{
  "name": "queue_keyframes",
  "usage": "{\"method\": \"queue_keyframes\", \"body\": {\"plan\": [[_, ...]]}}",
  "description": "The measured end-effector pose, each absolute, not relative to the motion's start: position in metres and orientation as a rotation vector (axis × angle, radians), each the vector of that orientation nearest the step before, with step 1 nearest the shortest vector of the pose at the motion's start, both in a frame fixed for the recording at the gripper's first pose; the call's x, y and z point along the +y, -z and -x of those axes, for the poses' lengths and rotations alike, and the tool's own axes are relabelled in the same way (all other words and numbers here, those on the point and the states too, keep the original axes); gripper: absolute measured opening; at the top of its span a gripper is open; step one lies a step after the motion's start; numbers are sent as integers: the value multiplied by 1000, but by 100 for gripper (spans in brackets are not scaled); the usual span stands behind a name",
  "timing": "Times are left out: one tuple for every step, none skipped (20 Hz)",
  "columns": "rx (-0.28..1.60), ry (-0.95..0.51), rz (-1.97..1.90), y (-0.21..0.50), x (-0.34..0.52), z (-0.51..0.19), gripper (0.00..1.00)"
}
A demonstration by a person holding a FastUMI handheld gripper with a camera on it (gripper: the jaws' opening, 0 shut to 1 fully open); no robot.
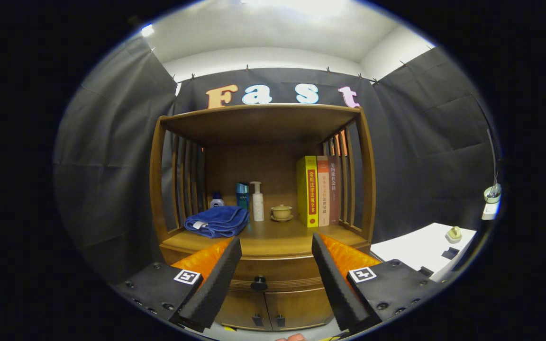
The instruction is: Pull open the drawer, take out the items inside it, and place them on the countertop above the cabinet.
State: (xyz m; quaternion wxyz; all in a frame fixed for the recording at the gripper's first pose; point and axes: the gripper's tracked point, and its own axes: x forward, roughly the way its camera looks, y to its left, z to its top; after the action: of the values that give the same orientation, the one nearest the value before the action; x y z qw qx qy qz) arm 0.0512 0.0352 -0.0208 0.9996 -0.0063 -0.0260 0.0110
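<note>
A wooden cabinet stands ahead of me, its drawer [277,273] closed under the countertop [280,239]. The drawer's dark round knob [259,283] sits between my two fingers and a little beyond them. My gripper [277,246] is open, its black ribbed pads [216,284] spread wide with nothing between them. Whatever lies in the drawer is hidden.
On the countertop lie a folded blue towel [217,221], small bottles [242,195], a white pump bottle [257,201], a lidded cup on a saucer [281,212] and three upright books [319,191]. Two small doors [268,310] sit below the drawer. A white table [424,248] stands to the right.
</note>
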Motion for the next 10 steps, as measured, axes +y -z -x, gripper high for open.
{"method": "queue_keyframes", "body": {"plan": [[-44,-22,26,33,39,-59,98],[-32,-19,36,46,42,-70,98],[-15,-17,36,61,45,-79,98],[1,-20,25,76,49,-89,98],[14,-19,4,90,51,-99,98],[26,-15,-16,105,51,-107,98],[28,-7,-34,115,51,-114,98],[31,-1,-40,126,49,-120,98],[40,1,-38,140,47,-129,98],[53,-2,-34,153,48,-135,97]]}}
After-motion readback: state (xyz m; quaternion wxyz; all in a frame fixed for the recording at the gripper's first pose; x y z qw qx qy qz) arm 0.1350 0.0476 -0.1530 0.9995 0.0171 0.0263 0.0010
